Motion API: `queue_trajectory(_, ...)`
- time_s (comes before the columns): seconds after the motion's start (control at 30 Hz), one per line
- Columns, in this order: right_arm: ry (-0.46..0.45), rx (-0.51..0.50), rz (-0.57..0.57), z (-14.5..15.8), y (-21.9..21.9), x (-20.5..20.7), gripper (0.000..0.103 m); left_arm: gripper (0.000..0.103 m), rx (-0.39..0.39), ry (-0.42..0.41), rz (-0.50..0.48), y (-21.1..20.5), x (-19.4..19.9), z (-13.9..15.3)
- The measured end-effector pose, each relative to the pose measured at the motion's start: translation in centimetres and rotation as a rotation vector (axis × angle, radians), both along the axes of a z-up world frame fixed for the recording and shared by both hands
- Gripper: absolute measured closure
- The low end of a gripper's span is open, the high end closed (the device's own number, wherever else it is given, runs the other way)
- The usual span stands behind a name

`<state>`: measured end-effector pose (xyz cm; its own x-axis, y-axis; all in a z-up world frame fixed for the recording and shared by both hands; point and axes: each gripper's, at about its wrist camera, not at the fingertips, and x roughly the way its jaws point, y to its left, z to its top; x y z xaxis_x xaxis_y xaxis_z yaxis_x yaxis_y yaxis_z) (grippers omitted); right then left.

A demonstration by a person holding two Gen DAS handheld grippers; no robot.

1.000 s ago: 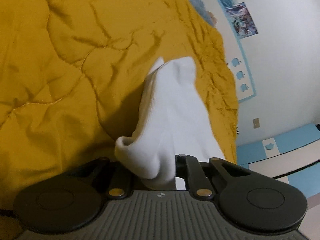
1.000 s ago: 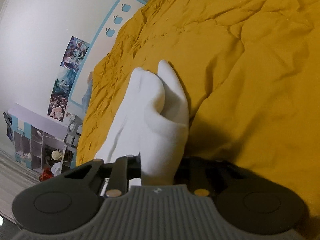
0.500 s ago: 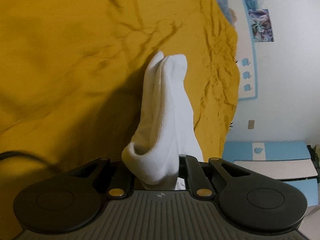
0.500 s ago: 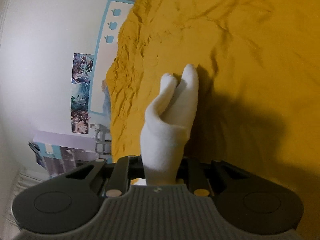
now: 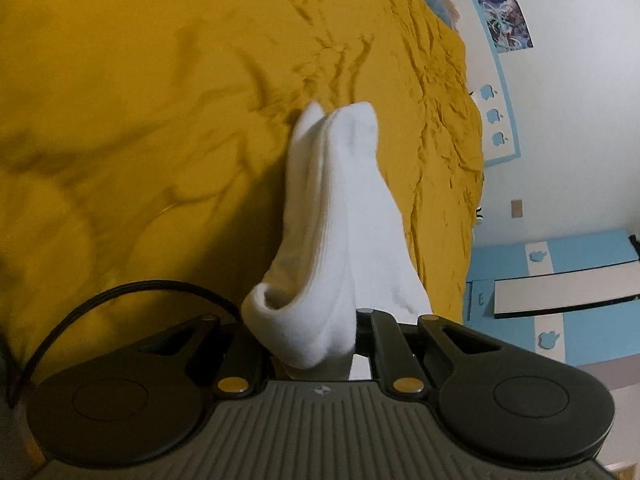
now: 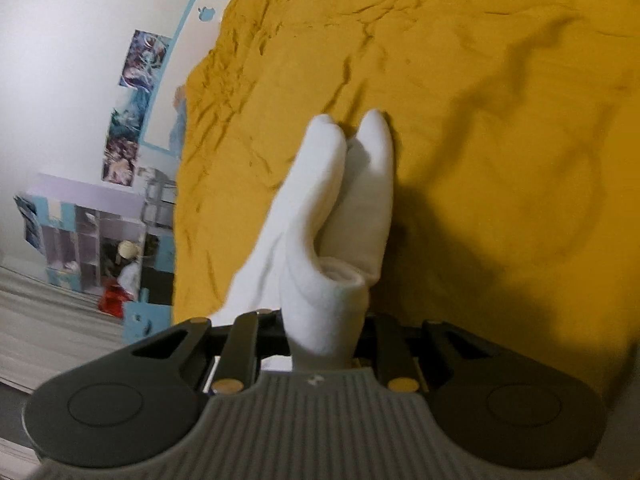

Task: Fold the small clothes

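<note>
So both hand-held grippers, left (image 5: 316, 356) and right (image 6: 320, 344), are pinching white socks (image 5: 340, 216) above the yellow bedspread (image 5: 140, 120); probably next is laying them flat to fold.

We see each gripper, left gripper (image 5: 316, 354) and right gripper (image 6: 320, 350), as a ribbed grey body flanked by two round black discs, with black linkage arms, brass-coloured pins and a small white mark; a black cable (image 5: 120, 296) loops off the left one
</note>
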<state>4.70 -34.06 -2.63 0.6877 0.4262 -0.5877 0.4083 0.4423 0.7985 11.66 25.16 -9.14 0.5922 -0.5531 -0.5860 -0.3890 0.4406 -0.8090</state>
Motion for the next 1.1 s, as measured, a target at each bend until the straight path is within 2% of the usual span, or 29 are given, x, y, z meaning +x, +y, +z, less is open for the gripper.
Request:
queue_trajectory(0.13,0.040,0.018,-0.051,-1.8,0.0,-2.1,0.089,0.089,-0.083,0.012,0.022,1.4,-0.2,-1.4)
queue_trajectory(0.23,0.084,-0.047,-0.072,-2.0,0.9,-2.3,0.089,0.089,-0.043,-0.010,-0.033,1.8,0.0,-1.2)
queue_trajectory(0.37,0.111,-0.138,-0.093,-1.6,1.6,-3.7,0.085,0.088,-0.023,-0.002,-0.041,2.7,-0.8,-1.1)
queue_trajectory(0.43,0.133,-0.166,-0.102,-1.1,1.6,-4.4,0.080,0.085,0.034,-0.016,-0.044,3.1,-2.0,-0.4)
queue_trajectory(0.47,0.142,-0.183,-0.107,-0.7,1.5,-4.9,0.074,0.082,0.078,-0.030,-0.043,3.3,-2.5,0.3)
queue_trajectory(0.53,0.146,-0.242,-0.118,0.5,1.3,-6.2,0.068,0.075,0.196,-0.069,-0.046,3.4,-3.6,2.0)
queue_trajectory(0.57,0.126,-0.275,-0.121,1.2,1.2,-6.8,0.068,0.075,0.280,-0.102,-0.036,3.5,-4.2,3.1)
queue_trajectory(0.63,0.022,-0.358,-0.147,3.1,1.0,-8.2,0.068,0.073,0.447,-0.172,-0.005,3.5,-5.6,5.5)
queue_trajectory(0.7,-0.064,-0.474,-0.197,5.1,1.1,-9.6,0.066,0.065,0.608,-0.250,0.031,3.2,-6.6,7.9)
queue_trajectory(0.73,-0.094,-0.532,-0.222,5.9,1.3,-10.3,0.064,0.061,0.648,-0.285,0.049,2.9,-7.0,8.9)
queue_trajectory(0.77,-0.130,-0.564,-0.241,6.6,1.5,-10.7,0.064,0.059,0.669,-0.327,0.059,2.4,-7.2,10.0)
queue_trajectory(0.83,-0.256,-0.557,-0.221,7.5,2.5,-11.2,0.067,0.058,0.643,-0.390,0.046,1.4,-6.9,11.4)
queue_trajectory(0.87,-0.321,-0.541,-0.183,7.9,3.3,-11.2,0.080,0.058,0.621,-0.421,0.032,0.5,-6.4,11.9)
queue_trajectory(0.93,-0.427,-0.535,-0.075,8.3,6.0,-10.4,0.098,0.058,0.599,-0.462,-0.005,-2.2,-5.2,12.6)
queue_trajectory(0.97,-0.454,-0.555,-0.025,8.4,7.5,-9.6,0.103,0.059,0.608,-0.461,-0.038,-4.0,-4.4,12.8)
queue_trajectory(1.0,-0.467,-0.595,0.024,8.4,9.5,-8.7,0.103,0.066,0.614,-0.440,-0.089,-6.0,-3.4,12.8)
queue_trajectory(1.03,-0.469,-0.641,0.065,8.4,11.4,-7.7,0.103,0.092,0.608,-0.443,-0.147,-7.8,-2.6,12.7)
queue_trajectory(1.07,-0.468,-0.675,0.101,8.2,13.2,-6.8,0.103,0.103,0.608,-0.457,-0.192,-9.7,-2.3,12.5)
queue_trajectory(1.1,-0.471,-0.696,0.140,7.8,15.1,-6.3,0.103,0.103,0.636,-0.478,-0.214,-11.8,-2.4,12.0)
